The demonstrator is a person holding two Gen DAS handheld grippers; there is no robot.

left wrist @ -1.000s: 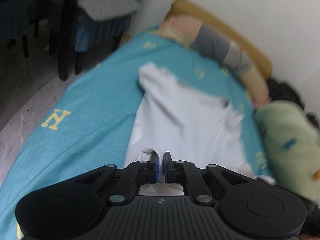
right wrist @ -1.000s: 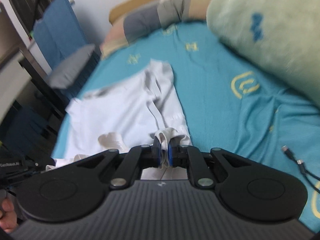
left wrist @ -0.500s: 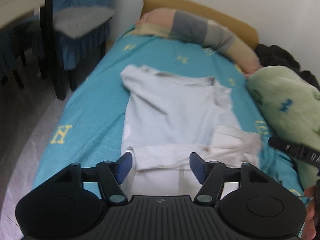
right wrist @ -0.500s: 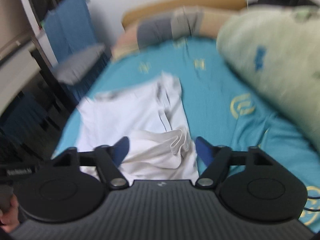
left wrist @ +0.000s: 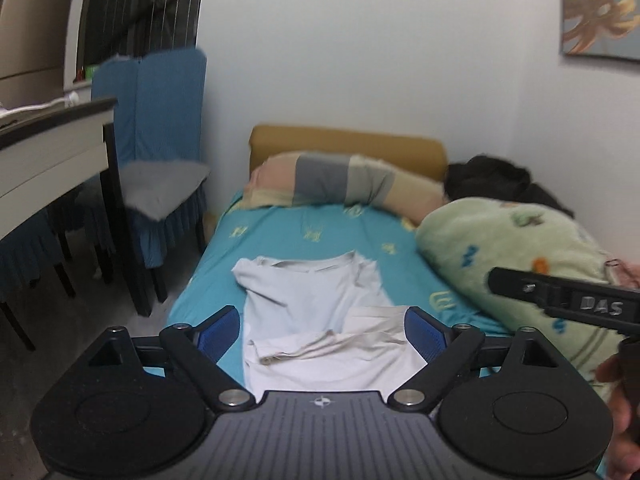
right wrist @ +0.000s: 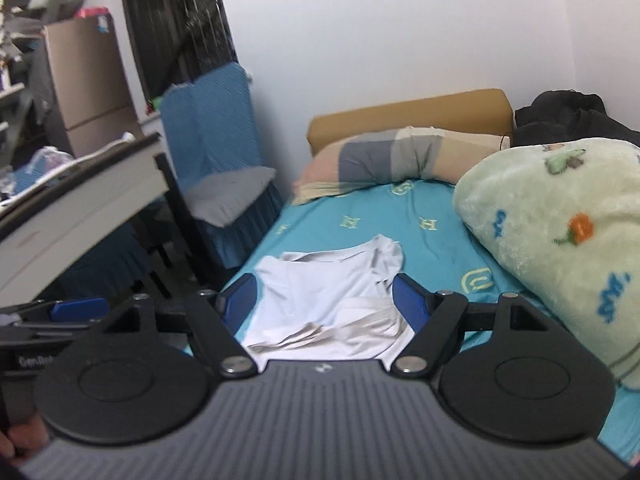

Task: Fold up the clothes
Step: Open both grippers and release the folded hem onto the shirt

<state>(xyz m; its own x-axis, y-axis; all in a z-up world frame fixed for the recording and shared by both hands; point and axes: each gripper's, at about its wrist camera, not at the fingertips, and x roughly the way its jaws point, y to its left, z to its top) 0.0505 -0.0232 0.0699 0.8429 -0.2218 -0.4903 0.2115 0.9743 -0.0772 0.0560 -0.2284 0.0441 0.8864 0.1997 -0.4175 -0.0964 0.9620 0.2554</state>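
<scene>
Lying flat on the teal bedsheet (left wrist: 280, 236), low in the middle of both frames: the white T-shirt (left wrist: 316, 296), collar toward the striped pillow (left wrist: 344, 184), near hem doubled back up over the body in a rumpled band. Left gripper (left wrist: 320, 330) spread wide, empty, blue pads either side of that band and raised clear of it. Right gripper (right wrist: 324, 300) likewise wide apart, nothing between the pads; its black body also visible at the right edge of the left view.

Judged from the lie of the cloth: partly folded, one crosswise fold down, sleeves loose at the far corners. Worth smoothing the creased folded edge before any further fold, else the wrinkles get pressed in. For a clean grasp, pinch only at the cloth's outer edge, both layers together, and keep the two hands level so the fold line runs straight. Keep clear of the green fleece blanket (right wrist: 560, 232) crowding the right side.
</scene>
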